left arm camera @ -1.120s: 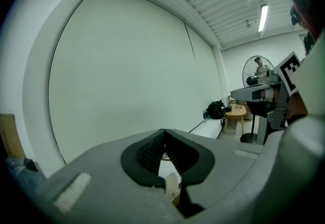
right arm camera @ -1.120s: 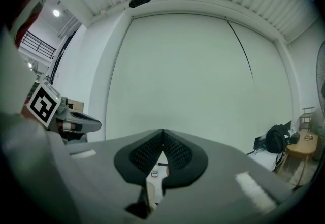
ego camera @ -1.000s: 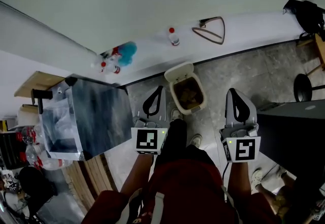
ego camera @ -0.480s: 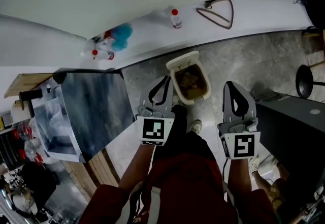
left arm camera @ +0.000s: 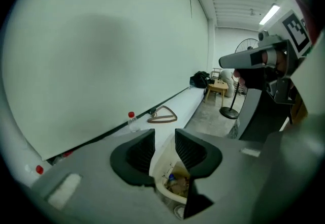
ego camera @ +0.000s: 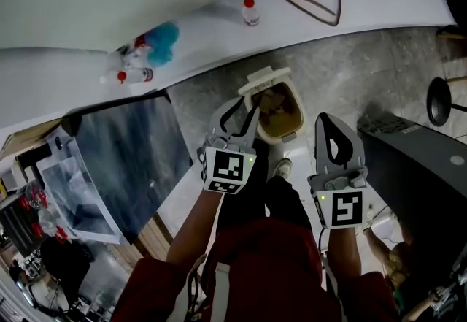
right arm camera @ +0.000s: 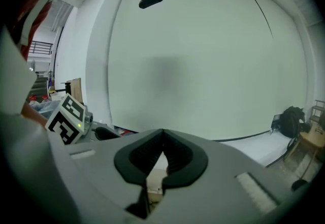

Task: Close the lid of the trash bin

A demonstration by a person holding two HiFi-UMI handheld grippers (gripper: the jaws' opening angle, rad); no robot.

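Bin: a cream plastic trash bin with a rounded rim stands on the floor against the ledge, just ahead of the person's feet. Brownish rubbish lies inside.
Lid: the flat cream plastic lid is hinged on the wall side and tipped back, so the mouth is open and the closing is not yet done.
Left hand-held gripper: it hangs over the bin's near-left rim and angles down toward the lid. Its 2 ribbed black pads are opening and grasp nothing; only the bin's mouth shows through the gap. It is probably parting to catch the lid's edge.
Right hand-held gripper: it is clenched with its tips meeting and is empty. It is held to the bin's right, apart from it, likely in reserve.
Floor: grey speckled stone, hard and matt.
Ledge: a smooth white ledge along the wall carries 1 clear red-capped bottle and 1 triangular wooden hanger, both well apart from the bin.
Handling: the lid looks light and rigid, so a nudge past upright should drop it.
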